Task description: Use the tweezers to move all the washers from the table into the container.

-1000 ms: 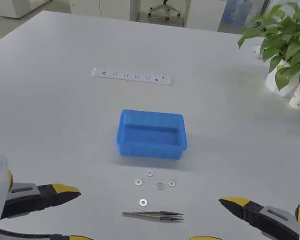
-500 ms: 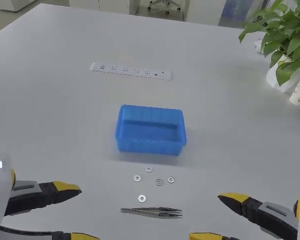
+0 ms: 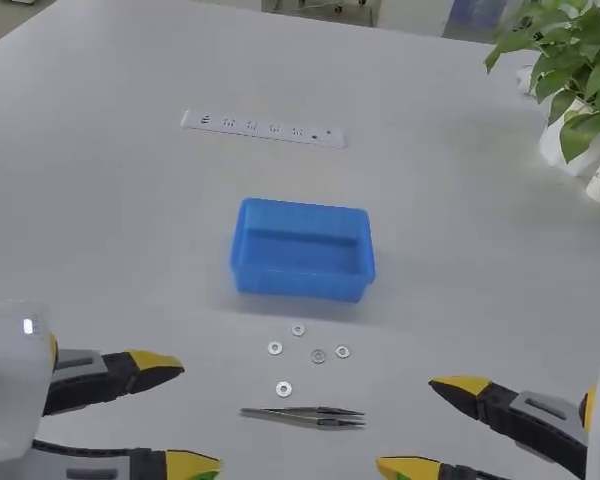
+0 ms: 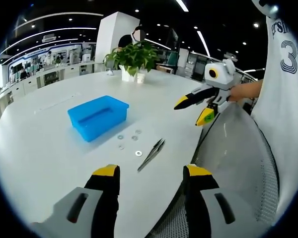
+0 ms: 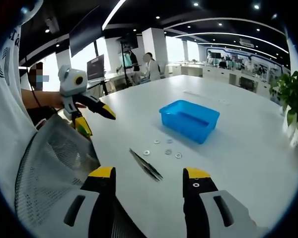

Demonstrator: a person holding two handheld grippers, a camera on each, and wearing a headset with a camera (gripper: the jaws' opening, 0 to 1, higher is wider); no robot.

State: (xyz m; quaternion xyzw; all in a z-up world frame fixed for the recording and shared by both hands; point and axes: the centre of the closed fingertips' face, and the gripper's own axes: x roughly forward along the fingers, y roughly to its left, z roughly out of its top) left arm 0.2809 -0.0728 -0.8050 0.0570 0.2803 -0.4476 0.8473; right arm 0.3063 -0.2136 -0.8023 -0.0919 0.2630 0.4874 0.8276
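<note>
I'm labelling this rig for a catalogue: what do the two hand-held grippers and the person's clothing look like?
The left hand-held gripper and right hand-held gripper match: black jaws with yellow tips on grey bodies. The person wears a white jersey with dark numerals.

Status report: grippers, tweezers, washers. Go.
Both open, empty: left gripper, right gripper. Untouched tweezers on table. Five washers loose before blue container. Nothing blocking.

Numeral "3" on person's shirt (image 4: 284, 99)
</note>
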